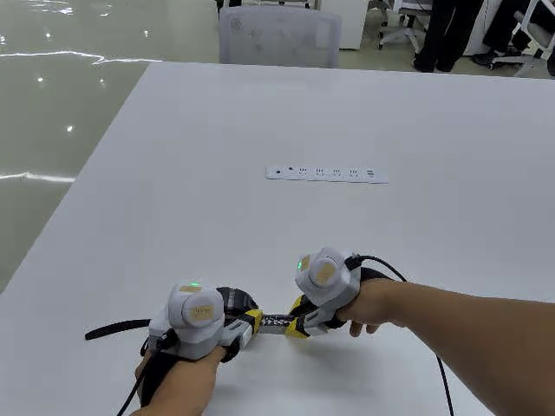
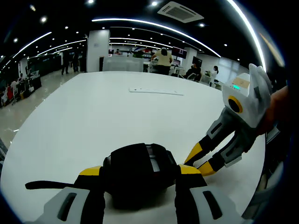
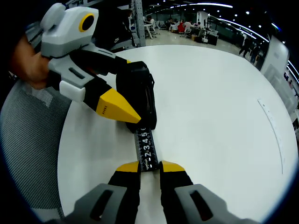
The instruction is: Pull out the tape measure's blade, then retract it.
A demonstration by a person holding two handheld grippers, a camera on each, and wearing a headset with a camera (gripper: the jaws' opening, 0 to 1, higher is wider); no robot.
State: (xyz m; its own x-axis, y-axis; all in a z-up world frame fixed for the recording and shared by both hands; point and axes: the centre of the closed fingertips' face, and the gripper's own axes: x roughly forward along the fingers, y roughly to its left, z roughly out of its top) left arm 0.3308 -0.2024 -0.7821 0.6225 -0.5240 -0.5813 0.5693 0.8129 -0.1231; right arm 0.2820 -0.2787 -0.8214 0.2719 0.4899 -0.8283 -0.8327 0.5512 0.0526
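Tape measure [image 3: 140, 93] near table [image 1: 347, 113] edge — room ahead

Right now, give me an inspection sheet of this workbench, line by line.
Surface: white table, plain and flat.
Job's things: tape measure lying on the table; blade drawn out a short way, numbers 2 to 5 showing.
Clutter: power strip lying flat mid-table.
Grippers: left gripper shut on the tape measure; right gripper shut on the blade's end.
Cables: black cable running from the right gripper; black strap lying left of the tape measure.
Surroundings: chair at the far edge; shiny floor; people in the background.
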